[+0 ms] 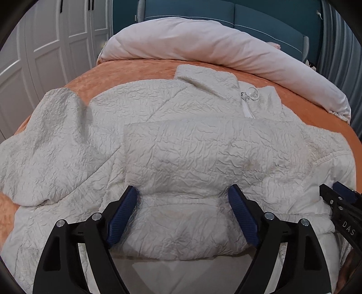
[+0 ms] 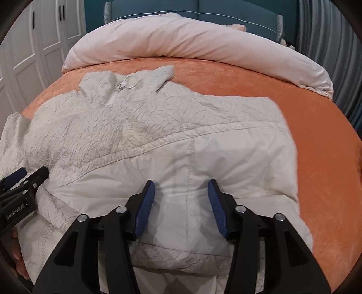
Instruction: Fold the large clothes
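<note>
A large white crinkled jacket point(image 1: 181, 144) lies on the orange bedspread point(image 1: 140, 70), collar and zipper ring point(image 1: 250, 93) at the far side. Its near part is folded over toward the collar. My left gripper point(image 1: 183, 194) is open, its blue pads point(image 1: 123, 212) spread around a bunched fold at the jacket's near edge. In the right wrist view the jacket point(image 2: 158, 126) shows its smooth lining, and my right gripper point(image 2: 181, 187) is open around a seamed fold. The right gripper also shows at the left wrist view's right edge point(image 1: 339, 199). The left gripper also shows at the right wrist view's left edge point(image 2: 25, 178).
A rolled pale pink duvet point(image 1: 215, 43) lies across the far end of the bed before a teal headboard point(image 1: 271, 15). White wardrobe doors point(image 1: 45, 45) stand to the left, grey curtains point(image 2: 328, 45) to the right. Bare orange bedspread point(image 2: 321, 135) lies right of the jacket.
</note>
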Motion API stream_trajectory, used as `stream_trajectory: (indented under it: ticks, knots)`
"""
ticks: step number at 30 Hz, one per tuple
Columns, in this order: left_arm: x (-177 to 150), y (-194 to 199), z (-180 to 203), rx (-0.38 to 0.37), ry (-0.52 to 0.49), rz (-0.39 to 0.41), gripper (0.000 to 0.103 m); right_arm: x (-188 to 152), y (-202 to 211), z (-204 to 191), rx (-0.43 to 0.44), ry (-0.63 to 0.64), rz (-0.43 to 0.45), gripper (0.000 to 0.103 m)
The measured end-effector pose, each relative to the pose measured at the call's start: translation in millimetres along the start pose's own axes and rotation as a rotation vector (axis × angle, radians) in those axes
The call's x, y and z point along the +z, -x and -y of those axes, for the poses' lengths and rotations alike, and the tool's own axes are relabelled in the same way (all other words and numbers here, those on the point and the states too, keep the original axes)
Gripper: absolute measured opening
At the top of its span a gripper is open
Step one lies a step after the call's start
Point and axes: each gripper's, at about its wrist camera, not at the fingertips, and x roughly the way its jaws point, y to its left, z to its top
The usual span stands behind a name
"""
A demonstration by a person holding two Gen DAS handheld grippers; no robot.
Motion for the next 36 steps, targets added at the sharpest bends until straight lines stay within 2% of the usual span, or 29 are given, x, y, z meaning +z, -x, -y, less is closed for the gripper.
stream_trajectory:
  ticks: [2, 4, 6, 10, 11, 13, 14, 16, 18, 20, 22, 24, 25, 26, 27, 28, 29, 30, 32, 35, 36]
  knots:
    - [-0.2, 15.4, -10.6, 0.009, 0.023, 0.004, 0.082, -1.3, 23.1, 1.2, -0.007, -0.021, 0.038, 0.049]
    - [-3.1, 43.1, -38.2, -0.018, 0.072, 0.009, 0.081, -10.6, 54.2, -5.9, 0.057, -0.026, 0.059, 0.051]
    - [-5.4, 63.9, -69.2, -0.039, 0.121, 0.009, 0.083, -23.1, 73.4, -18.7, 0.084, -0.007, 0.059, 0.052]
    - [-7.7, 107.2, -174.2, 0.033, 0.275, 0.053, 0.087, -55.7, 102.5, -52.0, 0.157, 0.039, 0.047, 0.053]
    - [-6.4, 115.0, -210.3, 0.074, 0.322, 0.062, 0.087, -60.4, 105.7, -57.2, 0.174, 0.040, 0.043, 0.054]
    - [-5.3, 121.5, -261.9, 0.130, 0.401, 0.064, 0.087, -77.0, 113.6, -70.2, 0.225, 0.040, 0.034, 0.058]
    - [-5.3, 123.2, -300.3, 0.144, 0.476, 0.066, 0.087, -81.7, 114.6, -74.8, 0.235, 0.047, 0.033, 0.061]
    - [-8.3, 122.6, -355.0, 0.171, 0.613, 0.067, 0.087, -96.2, 115.6, -89.0, 0.213, 0.093, 0.046, 0.065]
    - [-13.1, 115.7, -403.4, 0.184, 0.740, 0.059, 0.087, -109.9, 113.1, -104.0, 0.155, 0.171, 0.074, 0.071]
    - [-20.8, 106.6, -436.5, 0.186, 0.837, 0.042, 0.087, -116.3, 108.5, -114.4, 0.120, 0.218, 0.087, 0.077]
    - [-32.3, 95.2, -464.2, 0.132, 0.955, 0.023, 0.087, -117.3, 102.2, -122.4, 0.096, 0.259, 0.081, 0.083]
    - [-38.6, 91.9, -476.8, 0.077, 1.031, 0.039, 0.084, -116.8, 97.8, -122.9, 0.099, 0.265, 0.074, 0.086]
    - [-37.2, 90.1, -475.5, 0.067, 1.033, 0.049, 0.082, -118.4, 98.6, -122.4, 0.108, 0.259, 0.071, 0.087]
    - [-31.4, 89.1, -472.2, 0.065, 1.004, 0.063, 0.066, -118.1, 97.8, -120.1, 0.124, 0.248, 0.066, 0.088]
    - [-24.3, 88.5, -468.1, 0.056, 0.965, 0.062, 0.044, -118.1, 96.5, -116.6, 0.145, 0.229, 0.060, 0.088]
    - [-17.7, 88.4, -464.0, 0.055, 0.936, 0.056, 0.034, -118.3, 95.6, -114.3, 0.158, 0.217, 0.057, 0.088]
    - [-9.5, 91.0, -456.3, 0.054, 0.900, 0.062, 0.012, -118.3, 95.1, -112.5, 0.169, 0.206, 0.055, 0.088]
    - [4.9, 97.9, -446.8, 0.048, 0.847, 0.084, 0.002, -119.0, 95.2, -110.7, 0.179, 0.197, 0.055, 0.088]
    - [35.4, 116.5, -419.9, 0.034, 0.748, 0.145, 0.000, -120.2, 96.3, -109.1, 0.190, 0.188, 0.059, 0.088]
    - [82.8, 160.2, -348.4, -0.041, 0.552, 0.250, 0.000, -120.6, 97.7, -104.1, 0.220, 0.165, 0.064, 0.088]
    - [100.1, 177.0, -311.5, -0.087, 0.471, 0.284, 0.000, -120.1, 98.5, -101.6, 0.234, 0.152, 0.067, 0.088]
